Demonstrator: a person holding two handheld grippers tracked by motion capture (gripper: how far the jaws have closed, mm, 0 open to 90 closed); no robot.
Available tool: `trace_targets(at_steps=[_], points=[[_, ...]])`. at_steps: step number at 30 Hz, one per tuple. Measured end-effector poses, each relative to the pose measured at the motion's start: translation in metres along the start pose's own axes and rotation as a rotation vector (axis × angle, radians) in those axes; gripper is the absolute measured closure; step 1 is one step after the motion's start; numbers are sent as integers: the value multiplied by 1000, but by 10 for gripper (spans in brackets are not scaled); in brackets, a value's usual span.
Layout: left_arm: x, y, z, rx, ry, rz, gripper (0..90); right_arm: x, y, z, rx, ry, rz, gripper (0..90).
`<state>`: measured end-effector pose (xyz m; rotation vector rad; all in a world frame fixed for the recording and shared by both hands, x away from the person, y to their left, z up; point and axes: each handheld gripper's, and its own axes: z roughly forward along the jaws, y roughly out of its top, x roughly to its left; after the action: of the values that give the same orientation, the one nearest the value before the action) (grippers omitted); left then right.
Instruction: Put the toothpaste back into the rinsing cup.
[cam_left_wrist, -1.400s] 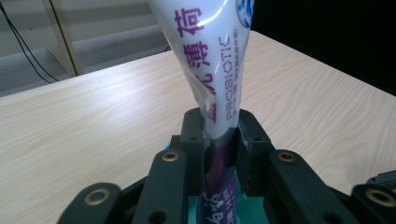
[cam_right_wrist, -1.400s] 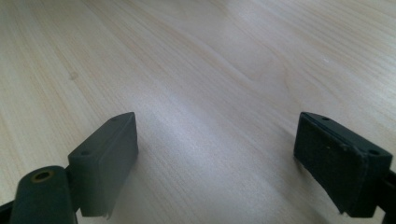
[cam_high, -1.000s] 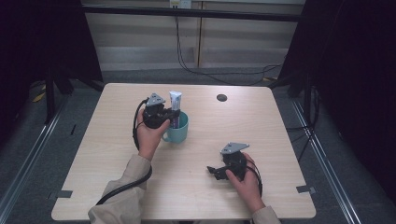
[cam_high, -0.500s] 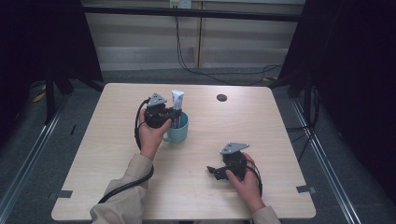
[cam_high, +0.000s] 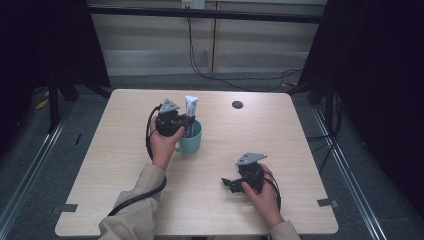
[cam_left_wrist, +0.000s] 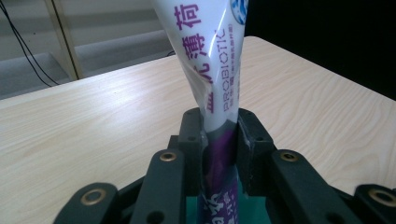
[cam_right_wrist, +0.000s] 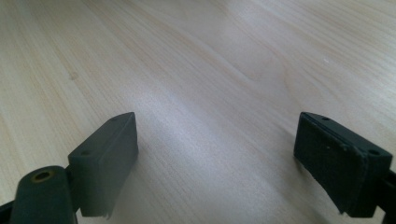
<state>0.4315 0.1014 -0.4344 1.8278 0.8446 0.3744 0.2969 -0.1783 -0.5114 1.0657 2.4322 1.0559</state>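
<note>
**High view.** Gripped a tube (cam_high: 190, 106) upright in the left gripper (cam_high: 187, 121), toward 11 o'clock from the middle of the table (cam_high: 280, 130). Held directly over a teal cup (cam_high: 192, 142), lower end down inside the rim, flat crimped end up. Probably held that way so as to stand in the cup or lift straight out of it; cannot tell which. Wrapped the left hand (cam_high: 161, 142) round the gripper body from 6 o'clock, with the cable trailing back along the sleeve. Parked the right gripper (cam_high: 227, 182) low on the table at about 5 o'clock, well apart from the cup. Pointed its jaws toward 9 o'clock, spread, with nothing between them. Likely set aside because one gripper was enough for the tube. Also noted a small dark round spot (cam_high: 237, 104) at 1 o'clock, far from both grippers.

**Left gripper view.** Clamped the left gripper (cam_left_wrist: 219, 135) on the tube (cam_left_wrist: 219, 70), with both jaws pressed against its narrow purple part from 9 and 3 o'clock. Gripped low, presumably to leave the wide printed part free above and to steady the tube. Rose from there toward 12 o'clock, widening upward. Glimpsed the teal of the cup (cam_left_wrist: 252, 210) just under the jaws at 6 o'clock, with the table (cam_left_wrist: 93, 121) beyond.

**Right gripper view.** Spread the jaws of the right gripper (cam_right_wrist: 215, 154) wide, toward 8 and 4 o'clock. Held nothing, with bare table (cam_right_wrist: 210, 70) between and ahead. Rested close above the wood, seemingly idle.
</note>
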Motion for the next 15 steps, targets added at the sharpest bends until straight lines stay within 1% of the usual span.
trace_targets(at_steps=[15], points=[[-3,2,5,9,0,8,735,0,0,0,0,0,0,132]])
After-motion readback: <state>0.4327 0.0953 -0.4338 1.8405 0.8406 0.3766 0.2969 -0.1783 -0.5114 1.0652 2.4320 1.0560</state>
